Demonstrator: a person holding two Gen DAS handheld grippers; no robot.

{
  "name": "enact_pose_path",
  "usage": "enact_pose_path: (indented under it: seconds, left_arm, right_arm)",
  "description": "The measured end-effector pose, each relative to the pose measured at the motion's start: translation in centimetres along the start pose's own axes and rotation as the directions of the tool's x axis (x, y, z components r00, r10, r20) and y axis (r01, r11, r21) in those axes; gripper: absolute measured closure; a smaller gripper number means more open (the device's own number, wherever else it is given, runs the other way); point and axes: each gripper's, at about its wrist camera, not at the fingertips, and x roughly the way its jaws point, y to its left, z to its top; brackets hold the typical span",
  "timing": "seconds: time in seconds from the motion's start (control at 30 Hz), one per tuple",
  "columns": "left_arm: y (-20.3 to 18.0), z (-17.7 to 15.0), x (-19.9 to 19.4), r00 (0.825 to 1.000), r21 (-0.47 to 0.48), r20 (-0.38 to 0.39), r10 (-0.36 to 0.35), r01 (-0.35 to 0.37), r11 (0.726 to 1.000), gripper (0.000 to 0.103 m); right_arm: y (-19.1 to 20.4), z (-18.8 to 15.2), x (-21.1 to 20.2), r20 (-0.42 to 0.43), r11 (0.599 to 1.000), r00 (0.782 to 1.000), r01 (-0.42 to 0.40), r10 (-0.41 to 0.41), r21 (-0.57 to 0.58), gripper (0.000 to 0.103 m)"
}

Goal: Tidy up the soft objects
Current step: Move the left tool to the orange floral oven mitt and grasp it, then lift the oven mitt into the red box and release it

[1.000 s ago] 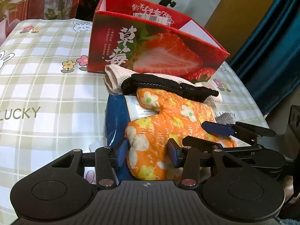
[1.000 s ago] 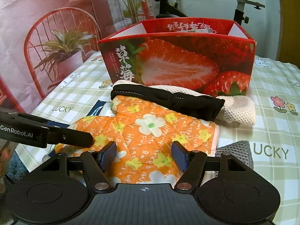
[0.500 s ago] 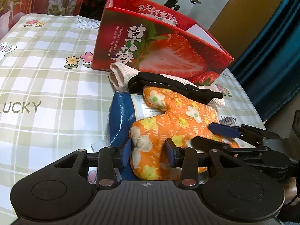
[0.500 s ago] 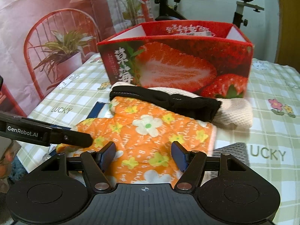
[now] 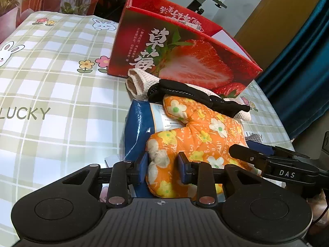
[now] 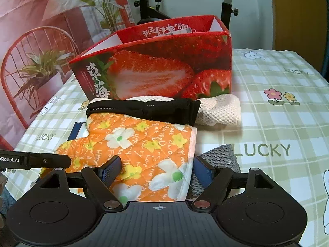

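The left gripper [image 5: 162, 168] has just been closing, its 2 pads now pinching the near end of the orange floral mitt [image 5: 197, 135]. The right gripper [image 6: 156, 170], jaws just widened, straddles the mitt's cuff without pressing. The mitt lies on a blue packet [image 5: 137, 129], before the strawberry box [image 5: 185, 55], on the checked tablecloth [image 5: 51, 94].
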Motion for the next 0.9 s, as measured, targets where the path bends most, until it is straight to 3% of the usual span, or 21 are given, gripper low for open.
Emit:
enact_pose_path:
  seconds: [0.37, 0.47, 0.57, 0.67, 0.87, 0.9]
  left_arm:
    - [-0.1, 0.0, 0.2, 1.0, -0.002, -0.005, 0.0, 0.0, 1.0, 0.07]
    - [-0.2, 0.0, 0.2, 1.0, 0.002, -0.004, 0.005, -0.005, 1.0, 0.07]
    - [-0.2, 0.0, -0.1, 1.0, 0.008, 0.001, 0.002, -0.002, 1.0, 0.071]
    - [-0.4, 0.1, -0.5, 1.0, 0.019, 0.016, -0.001, 0.001, 1.0, 0.078]
    - [-1.0, 0.6, -2.0, 0.997, 0.048, 0.074, -0.002, -0.002, 0.999, 0.086]
    - [-1.1, 0.6, -2.3, 0.996, 0.054, 0.086, -0.001, -0.004, 0.999, 0.086]
  right_arm:
    - [-0.6, -0.2, 0.5, -0.024, 0.998, 0.999, -0.029, 0.031, 0.058, 0.027]
    - [-0.3, -0.2, 0.4, -0.026, 0.997, 0.998, -0.047, 0.048, 0.054, 0.037]
    - [0.4, 0.1, -0.1, -0.013, 0.998, 0.998, -0.056, 0.056, 0.007, 0.055]
    - [1.5, 0.5, -0.8, 0.007, 0.997, 0.999, -0.051, 0.052, -0.063, 0.068]
    - [2.2, 1.6, -2.6, 0.057, 0.988, 0.994, -0.086, 0.094, -0.126, 0.081]
    - [2.2, 1.9, -2.9, 0.066, 0.987, 0.993, -0.091, 0.101, -0.132, 0.089]
